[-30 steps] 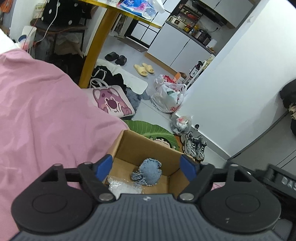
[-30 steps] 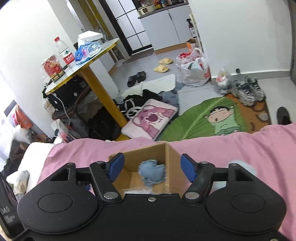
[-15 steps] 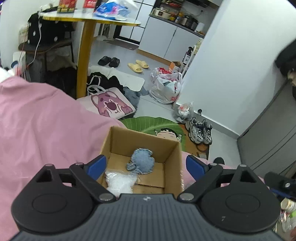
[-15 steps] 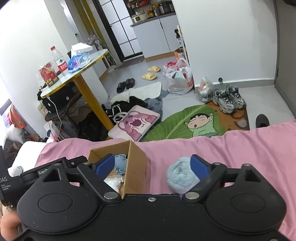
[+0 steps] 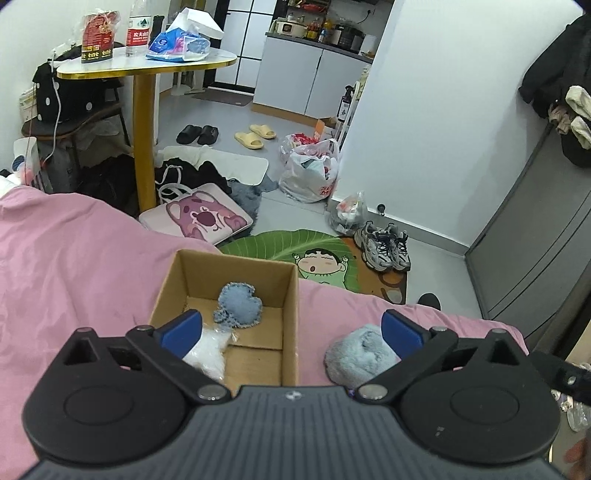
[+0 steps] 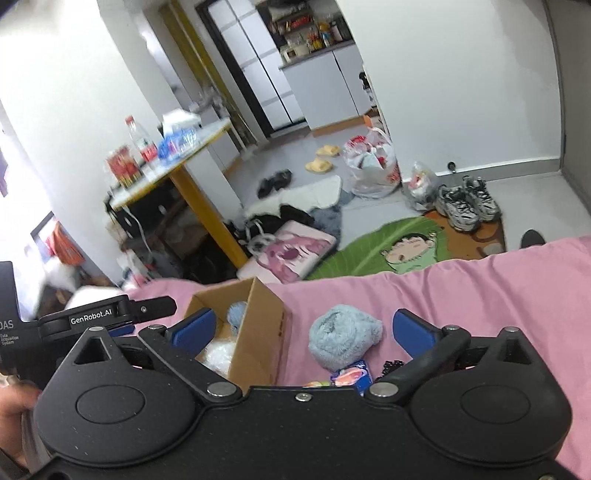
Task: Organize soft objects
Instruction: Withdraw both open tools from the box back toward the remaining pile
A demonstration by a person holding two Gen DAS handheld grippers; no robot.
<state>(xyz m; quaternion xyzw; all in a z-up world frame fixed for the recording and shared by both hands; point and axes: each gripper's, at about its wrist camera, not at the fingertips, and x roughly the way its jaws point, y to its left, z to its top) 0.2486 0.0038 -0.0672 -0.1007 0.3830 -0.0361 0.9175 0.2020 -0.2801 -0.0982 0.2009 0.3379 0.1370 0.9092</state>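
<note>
Fluffy blue bundle (image 6: 343, 341) lies between spread right gripper (image 6: 301, 330) fingers.

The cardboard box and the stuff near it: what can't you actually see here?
- Cardboard box: its near floor, in both views, sits behind each tool's body.
- White crinkly item, left view: partly behind the left tool.
- Colourful packet, right view: cut off by the right tool.
- Table items, right view: blurred.

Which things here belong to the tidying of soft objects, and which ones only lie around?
For the job:
- cardboard box
- blue denim pouch in it
- white fluffy stuffing in it
- fluffy blue roll beside the box, on the pink bedcover

Just lying about:
- sneakers
- yellow slippers
- black slippers
- plastic bag
- water bottle
</note>
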